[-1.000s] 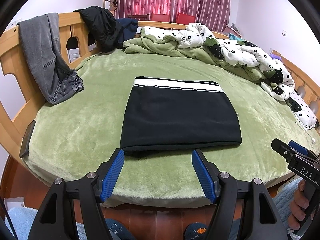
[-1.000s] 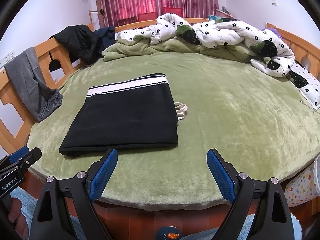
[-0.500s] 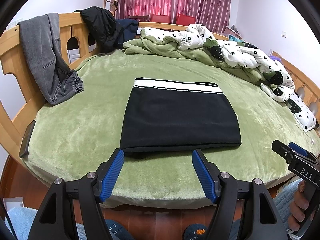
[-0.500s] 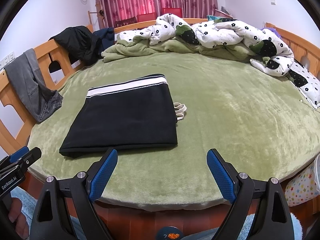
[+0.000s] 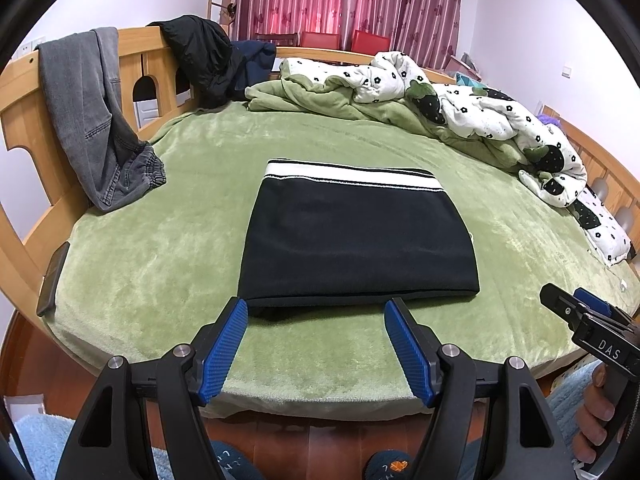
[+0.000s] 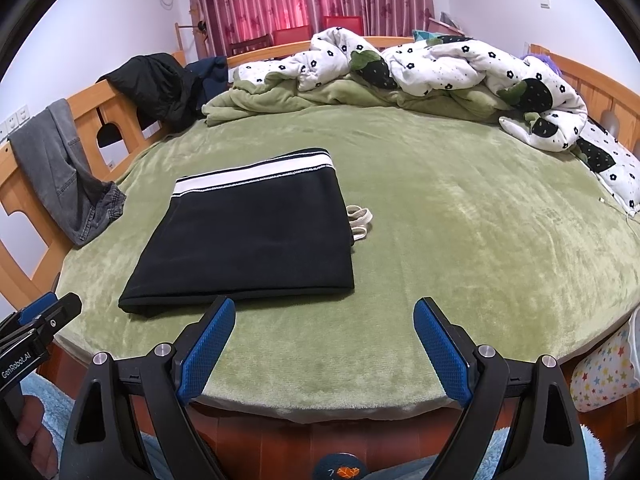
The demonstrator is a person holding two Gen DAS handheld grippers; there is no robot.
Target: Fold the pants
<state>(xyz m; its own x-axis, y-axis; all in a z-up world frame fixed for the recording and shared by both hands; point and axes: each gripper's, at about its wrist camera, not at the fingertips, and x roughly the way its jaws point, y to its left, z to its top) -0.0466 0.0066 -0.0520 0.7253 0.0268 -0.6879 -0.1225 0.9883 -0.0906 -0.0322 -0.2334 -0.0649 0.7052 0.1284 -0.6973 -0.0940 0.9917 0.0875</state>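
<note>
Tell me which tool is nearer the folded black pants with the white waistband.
Left. The left tool sits at the pants' near edge; the right tool is off toward their right corner.

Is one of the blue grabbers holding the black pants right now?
No, the black pants lie folded flat on the green bed, and both the left gripper and the right gripper are open and empty.

Bright, even light, perhaps partly through the curtains; sharp focus, soft shadows, strong fisheye bending at edges.
</note>
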